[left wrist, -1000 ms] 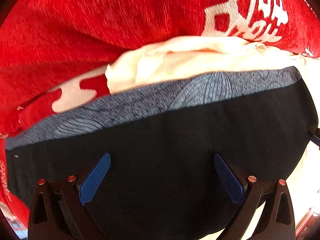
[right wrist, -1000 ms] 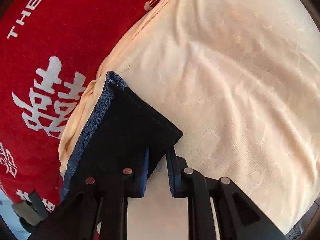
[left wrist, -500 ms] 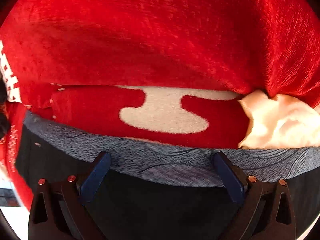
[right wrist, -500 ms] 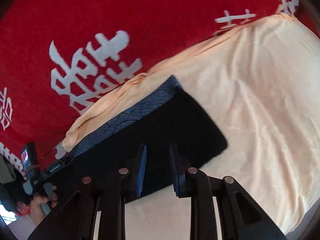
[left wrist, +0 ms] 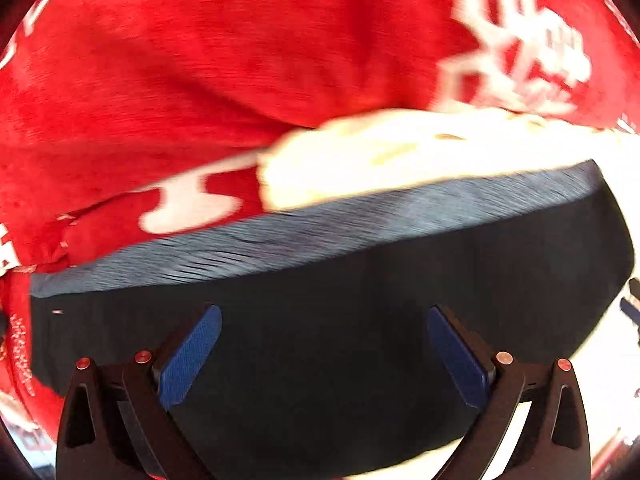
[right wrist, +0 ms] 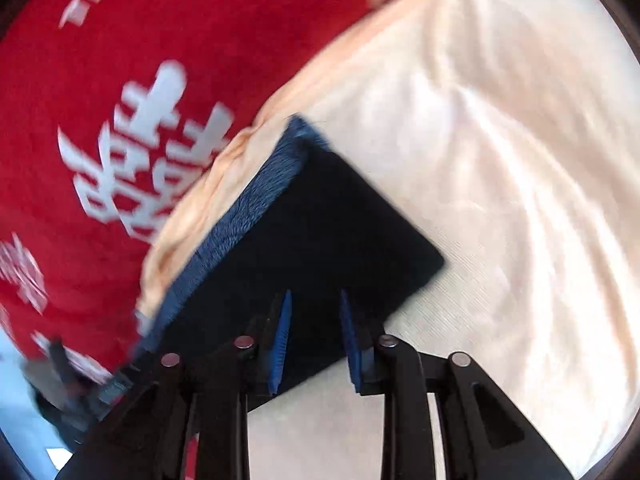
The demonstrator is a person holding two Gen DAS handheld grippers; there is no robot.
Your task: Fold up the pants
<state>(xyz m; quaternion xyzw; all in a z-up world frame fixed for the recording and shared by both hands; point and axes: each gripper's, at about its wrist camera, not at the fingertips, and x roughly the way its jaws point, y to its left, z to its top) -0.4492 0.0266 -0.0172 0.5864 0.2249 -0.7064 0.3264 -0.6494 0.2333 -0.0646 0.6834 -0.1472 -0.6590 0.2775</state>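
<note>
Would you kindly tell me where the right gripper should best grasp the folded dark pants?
Probably the near right corner of the folded dark pants, approached from the bare cream cloth. That corner lies flat and exposed; the patterned waistband edge abuts bunched fabric.

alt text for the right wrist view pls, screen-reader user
The right gripper, jaws slightly apart after just opening, hovers over a corner of folded dark pants with a blue-grey waistband. The pants lie on cream cloth beside a red blanket with white characters.
</note>
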